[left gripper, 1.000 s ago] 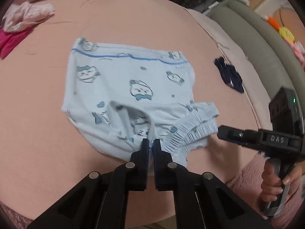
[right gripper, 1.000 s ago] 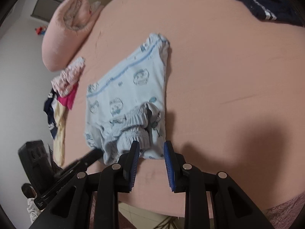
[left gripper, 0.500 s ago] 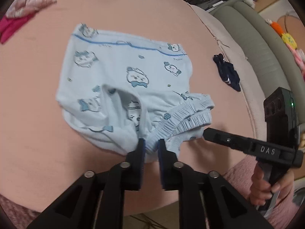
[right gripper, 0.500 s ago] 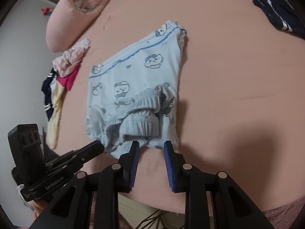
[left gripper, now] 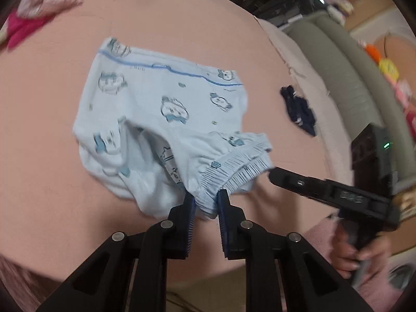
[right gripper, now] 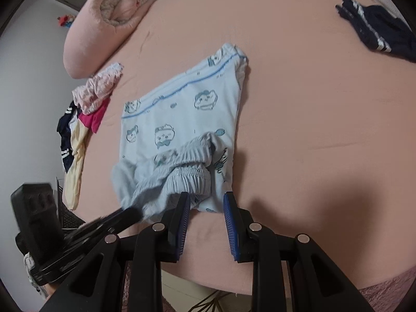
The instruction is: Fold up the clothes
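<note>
Shorts (left gripper: 166, 119), pale blue with little cartoon faces, lie spread on the pink bedsheet (left gripper: 52, 156), near edge bunched up. From the left wrist view, the left gripper (left gripper: 205, 202) is closing its jaws, with the gathered elastic hem sitting right between the pads. Off to the right, the right gripper (left gripper: 273, 175) pokes in beside the same hem, a hand (left gripper: 358, 254) on its handle. A dark navy garment (left gripper: 299, 109) lies apart near the bed's edge, and pink clothes (left gripper: 39, 2) sit far left.

Over to the right wrist view: the right gripper (right gripper: 206, 202) hovers with jaws partly open, nothing gripped, the shorts (right gripper: 187, 119) just ahead. The left gripper (right gripper: 130, 214) reaches in from the left, blurred. A rolled pink blanket (right gripper: 104, 20), a clothes pile (right gripper: 85, 109) and the navy garment (right gripper: 377, 31) ring the scene.
</note>
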{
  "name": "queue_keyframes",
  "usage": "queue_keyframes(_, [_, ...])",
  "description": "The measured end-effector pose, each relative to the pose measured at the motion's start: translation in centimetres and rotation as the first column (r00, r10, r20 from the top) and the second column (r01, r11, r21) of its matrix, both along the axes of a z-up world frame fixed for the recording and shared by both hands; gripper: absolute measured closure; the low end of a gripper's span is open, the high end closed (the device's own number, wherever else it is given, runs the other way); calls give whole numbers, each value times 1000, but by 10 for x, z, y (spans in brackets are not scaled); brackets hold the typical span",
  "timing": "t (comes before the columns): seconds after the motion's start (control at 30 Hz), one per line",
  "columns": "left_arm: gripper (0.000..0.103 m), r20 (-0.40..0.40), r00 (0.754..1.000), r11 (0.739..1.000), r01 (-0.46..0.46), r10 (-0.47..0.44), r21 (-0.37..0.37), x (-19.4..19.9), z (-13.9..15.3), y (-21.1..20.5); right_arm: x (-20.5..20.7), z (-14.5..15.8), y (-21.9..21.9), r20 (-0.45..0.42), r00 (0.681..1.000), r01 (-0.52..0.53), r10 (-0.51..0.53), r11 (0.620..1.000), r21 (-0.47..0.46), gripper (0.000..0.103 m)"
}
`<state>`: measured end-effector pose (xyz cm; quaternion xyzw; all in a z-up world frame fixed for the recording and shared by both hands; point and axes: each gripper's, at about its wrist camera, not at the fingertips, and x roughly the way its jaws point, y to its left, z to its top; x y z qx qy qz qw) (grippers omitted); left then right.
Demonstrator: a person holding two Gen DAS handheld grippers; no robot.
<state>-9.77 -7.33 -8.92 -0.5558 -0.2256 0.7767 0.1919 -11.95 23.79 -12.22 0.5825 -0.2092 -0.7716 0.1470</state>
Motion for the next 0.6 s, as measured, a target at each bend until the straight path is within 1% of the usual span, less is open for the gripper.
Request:
queue_keyframes(0.07, [88,44,999,999,-2,1,41,3,-13,3,2,5,0,-18,1000,4,-3,1000,14,77])
queue_keyframes(0.1, [88,79,997,999,-7,3,45,4,-25,5,2,7,0,-27,1000,5,-4,1000,21,77])
queue_keyframes(0.13, [87,124,992,997,-20,12,68,5,-38,4,3,10,0,-45,999,7,-6,1000,22,77])
queue_keyframes(0.17, [84,182,983,991,-55,32,122,6,-49,0,4,13,0,-59,998,14,-13,1000,21,77])
queue_keyframes(0.23, [77,284,957,967,-129,63,218,9,-69,-9,5,18,1,-79,997,17,-15,1000,25,77])
queue_keyframes(0.27, [65,281,956,956,-157,84,247,11,-68,-15,6,21,2,-85,996,14,-11,999,30,77])
queue_keyframes(0.3, [46,259,959,951,-180,113,251,14,-63,-21,7,22,4,-98,995,9,-6,999,37,77])
queue_keyframes(0.33, [37,233,961,950,-203,147,236,14,-58,-27,9,24,5,-110,994,4,1,999,44,77])
queue_keyframes(0.37, [29,209,961,950,-228,183,216,15,-53,-32,9,22,6,-114,993,-4,10,999,50,70])
queue_keyframes(0.4, [29,190,957,949,-254,219,187,13,-51,-36,9,18,9,-99,995,0,6,998,65,67])
queue_keyframes(0.43, [29,175,953,945,-277,247,173,11,-51,-38,8,13,11,-77,997,6,-1,997,72,66])
queue_keyframes(0.47, [30,169,952,944,-285,257,168,7,-54,-38,8,7,10,-56,998,-3,6,998,64,66])
queue_keyframes(0.5, [32,174,955,946,-272,242,177,1,-57,-36,8,2,10,-35,999,-11,13,998,58,66])
queue_keyframes(0.53, [39,175,958,947,-258,226,189,-4,-60,-33,9,-2,8,-25,999,-20,22,998,64,66])
queue_keyframes(0.57, [90,172,964,948,-236,201,213,-10,-59,-30,9,-5,5,-14,999,-30,31,997,69,66])
queue_keyframes(0.6, [99,177,970,950,-204,165,237,-14,-56,-27,10,-6,1,-11,999,-51,52,996,74,66])
